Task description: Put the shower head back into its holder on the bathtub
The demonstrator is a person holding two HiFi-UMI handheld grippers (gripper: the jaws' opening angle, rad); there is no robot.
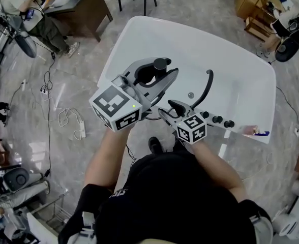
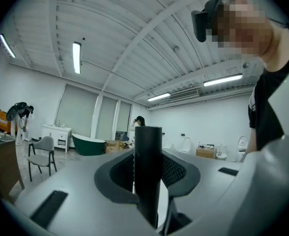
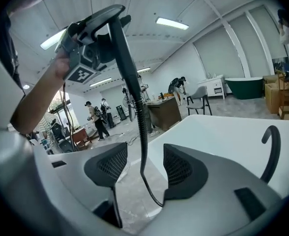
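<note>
In the head view, the left gripper (image 1: 157, 75) is holding the black shower head (image 1: 160, 63) raised over the near left rim of the white bathtub (image 1: 241, 85), while the right gripper (image 1: 171, 108) is sitting lower, just to its right, near the black curved spout (image 1: 208, 85) and the black knobs (image 1: 218, 120) on the near rim. In the left gripper view, the fingers (image 2: 176, 170) are pressing from both sides on the shower head's upright dark cylinder (image 2: 148, 151), about half closed around it. In the right gripper view, the fingers (image 3: 181, 168) are standing wide apart and gripping nothing; the black hose (image 3: 143, 132) is hanging down through the gap between them without touching either pad. Up at the far left, the left gripper (image 3: 93, 38) is holding the shower head (image 3: 102, 14) aloft, and the spout (image 3: 272, 151) is rising at the right above the bathtub (image 3: 223, 132).
</note>
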